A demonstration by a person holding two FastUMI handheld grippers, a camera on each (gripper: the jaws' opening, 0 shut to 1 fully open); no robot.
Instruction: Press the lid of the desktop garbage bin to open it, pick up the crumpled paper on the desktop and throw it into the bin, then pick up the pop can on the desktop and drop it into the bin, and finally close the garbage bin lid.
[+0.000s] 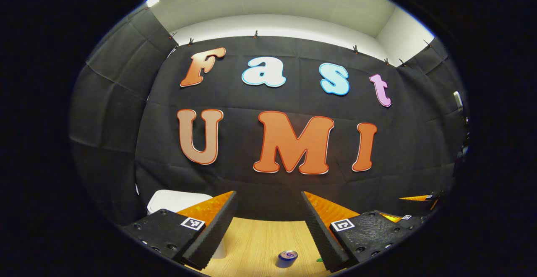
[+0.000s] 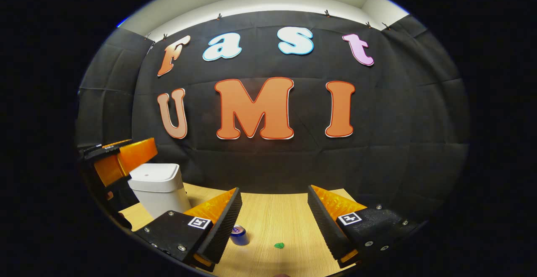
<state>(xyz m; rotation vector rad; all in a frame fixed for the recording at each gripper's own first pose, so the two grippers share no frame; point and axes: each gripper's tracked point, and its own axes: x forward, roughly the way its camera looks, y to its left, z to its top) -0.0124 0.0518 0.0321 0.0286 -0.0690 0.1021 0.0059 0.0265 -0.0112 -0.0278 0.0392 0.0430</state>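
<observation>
Nothing of the task looks done yet: the garbage bin stands on the wooden counter with its lid down flat, and the pop can stands upright on the counter, near the middle. The first step, pressing the lid, seems to be what is left to start with, then both throws and the closing. The left gripper is held wide open and empty, raised above the counter; in its own view the pop can sits low between its fingers, and the bin peeks out behind the left finger. The right gripper is likewise spread wide and holds nothing; the left gripper shows in the right gripper view at the far left, just beside the bin. A small green scrap lies on the counter near the can; it may be the crumpled paper, but it is too small to tell. The bin is a pale, smooth, rounded-square plastic box with a flat lid; the can is a shiny blue metal cylinder; the counter is light wood grain; the fingers' inner pads are ribbed.
</observation>
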